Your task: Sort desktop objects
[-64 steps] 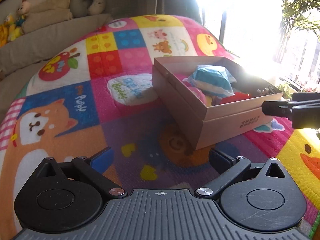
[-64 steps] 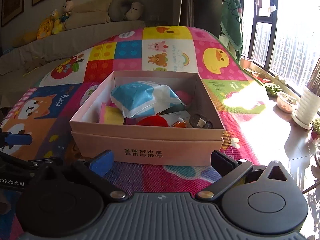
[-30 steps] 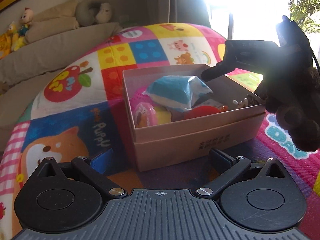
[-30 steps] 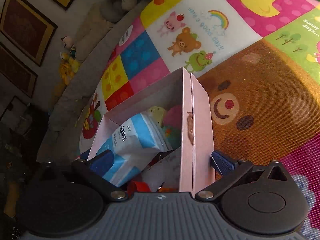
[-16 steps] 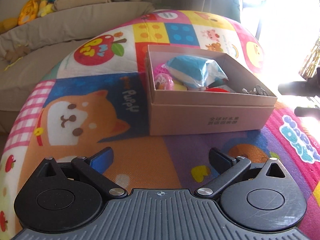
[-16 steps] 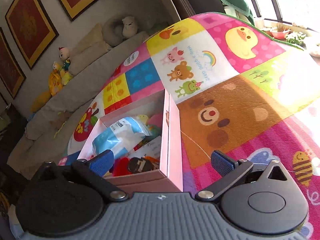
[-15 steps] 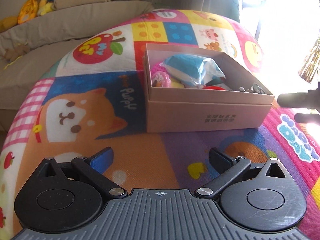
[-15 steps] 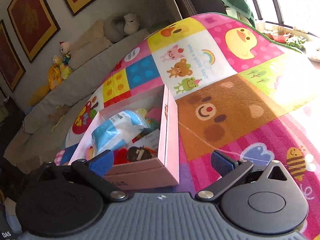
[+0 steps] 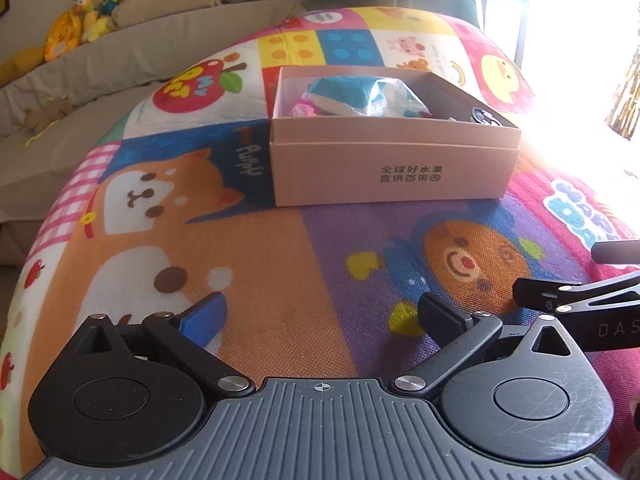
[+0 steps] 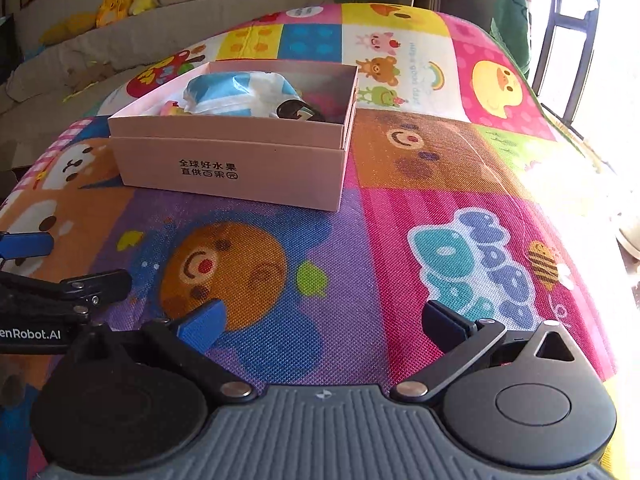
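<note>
cartoon play mat (image 9: pixel 280 264), sofa (image 9: pixel 120 68), plush toys (image 10: pixel 120 4)

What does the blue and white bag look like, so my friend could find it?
Look at the colourful play mat, then at the pink box that stands open on it. The bag lies on top of the pile inside, crinkly and puffy. It is the biggest thing in the box and the only blue and white one, next to a small dark round thing.
</note>
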A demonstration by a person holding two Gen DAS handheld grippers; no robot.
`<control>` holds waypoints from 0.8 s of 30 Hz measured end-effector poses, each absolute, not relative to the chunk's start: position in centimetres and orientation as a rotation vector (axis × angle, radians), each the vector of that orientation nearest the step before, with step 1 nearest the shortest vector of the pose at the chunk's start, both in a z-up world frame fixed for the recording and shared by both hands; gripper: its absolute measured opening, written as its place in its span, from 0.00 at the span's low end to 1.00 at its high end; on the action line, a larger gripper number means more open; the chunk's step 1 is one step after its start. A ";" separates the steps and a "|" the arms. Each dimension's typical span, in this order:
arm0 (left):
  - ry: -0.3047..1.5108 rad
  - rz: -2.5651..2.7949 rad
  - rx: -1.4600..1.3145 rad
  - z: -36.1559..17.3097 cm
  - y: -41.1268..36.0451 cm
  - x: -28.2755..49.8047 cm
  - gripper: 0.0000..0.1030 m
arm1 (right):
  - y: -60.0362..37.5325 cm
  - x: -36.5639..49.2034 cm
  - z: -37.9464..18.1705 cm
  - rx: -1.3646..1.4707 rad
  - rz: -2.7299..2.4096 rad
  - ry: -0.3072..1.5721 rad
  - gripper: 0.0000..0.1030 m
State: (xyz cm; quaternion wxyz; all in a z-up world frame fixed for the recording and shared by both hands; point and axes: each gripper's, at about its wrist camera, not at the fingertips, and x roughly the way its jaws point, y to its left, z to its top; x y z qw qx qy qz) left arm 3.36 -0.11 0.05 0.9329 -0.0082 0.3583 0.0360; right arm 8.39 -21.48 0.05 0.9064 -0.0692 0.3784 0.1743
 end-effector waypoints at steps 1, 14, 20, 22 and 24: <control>0.730 0.072 -0.019 0.0 0.0 3.4 1.00 | -21.9 8.5 0.0 -0.120 0.365 0.783 1.00; 0.723 0.065 -0.025 -0.1 0.1 3.3 1.00 | -23.2 6.6 -0.3 -0.157 0.453 0.714 1.00; 0.720 0.060 -0.031 -0.1 0.1 3.2 1.00 | -23.2 6.1 -0.4 -0.151 0.449 0.689 1.00; 0.719 0.057 -0.037 0.0 0.2 3.1 1.00 | -23.2 6.1 -0.4 -0.153 0.449 0.687 1.00; 0.719 0.057 -0.037 0.0 0.1 3.0 1.00 | -23.1 6.1 -0.3 -0.154 0.448 0.687 1.00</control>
